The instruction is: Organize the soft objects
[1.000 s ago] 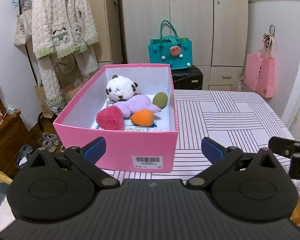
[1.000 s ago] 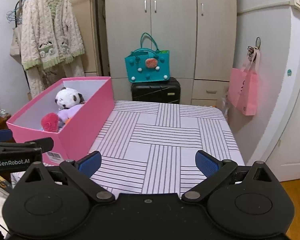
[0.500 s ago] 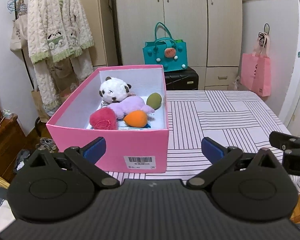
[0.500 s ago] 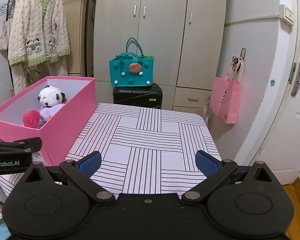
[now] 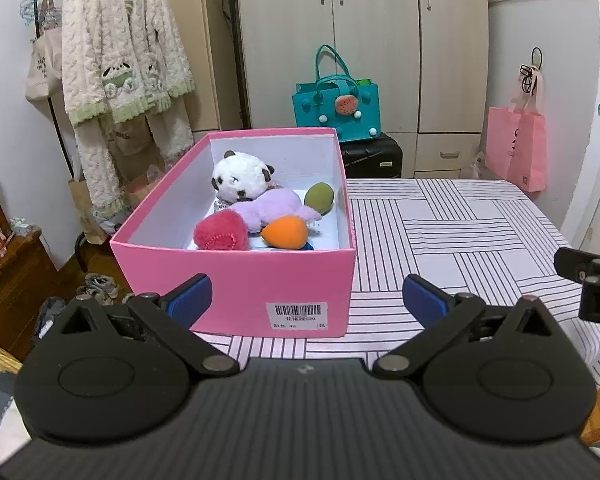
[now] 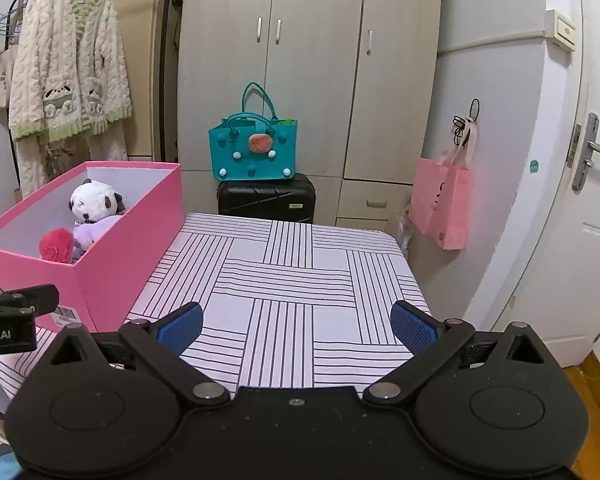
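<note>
Five soft toys are seen inside the pink box: a panda plush, a purple plush, a red plush, an orange piece and a green piece. The box is set at the left of the striped surface. The left gripper and right gripper are held short of the box, jaws apart and holding nothing.

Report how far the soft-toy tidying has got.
Done, it seems: the panda plush, purple plush, red heart, orange piece and green piece lie inside the pink box. In hand: nothing; the left tool and right tool are open. Left: no soft item shows on the striped tablecloth.
</note>
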